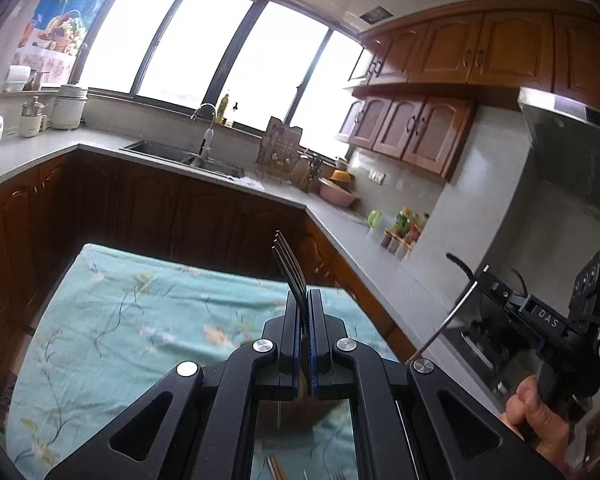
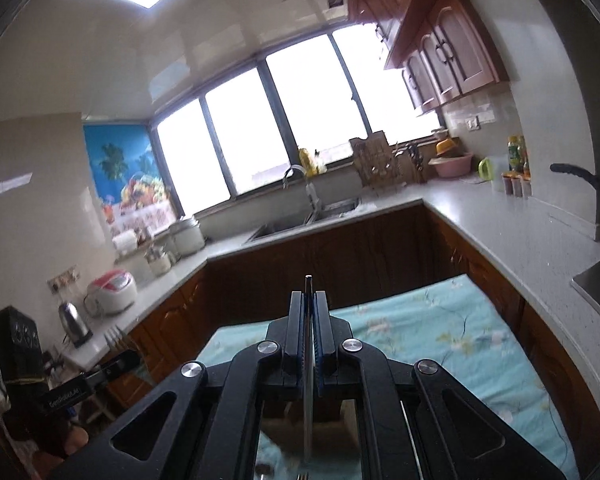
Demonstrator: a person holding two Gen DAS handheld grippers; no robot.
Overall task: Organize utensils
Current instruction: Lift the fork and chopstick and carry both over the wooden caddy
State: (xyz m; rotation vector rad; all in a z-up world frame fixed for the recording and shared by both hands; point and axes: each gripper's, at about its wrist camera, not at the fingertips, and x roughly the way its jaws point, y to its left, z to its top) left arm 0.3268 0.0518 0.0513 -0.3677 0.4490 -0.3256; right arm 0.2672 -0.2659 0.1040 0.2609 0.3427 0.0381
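So the fork (image 1: pixel 290 264) is pinched in the left hand-held gripper (image 1: pixel 305 304), tines sticking up and away past the fingertips, handle running back down between the jaws — long axis basically in line with the fingers. Over on the other side, the right hand-held gripper (image 2: pixel 309 308) is clamped on a thin, flat metal utensil (image 2: pixel 308 400), seen edge-on; I honestly can't tell if it's a knife or a spoon handle. In the left view you can see that same piece as a long silver shaft hanging down from the right tool.

Both are held up in the air above the desk (image 1: pixel 140 320), the one with the teal floral cloth on it. Down below the left jaws there's a brownish container (image 1: pixel 296 412) and what looks like chopsticks (image 1: pixel 276 468) and another fork lying on the cloth, but it's blurry.

My guess is the next bit hinges on that container sitting straight below the left tool — the fork would go in handle-first, and the left hand looks the nearer one.
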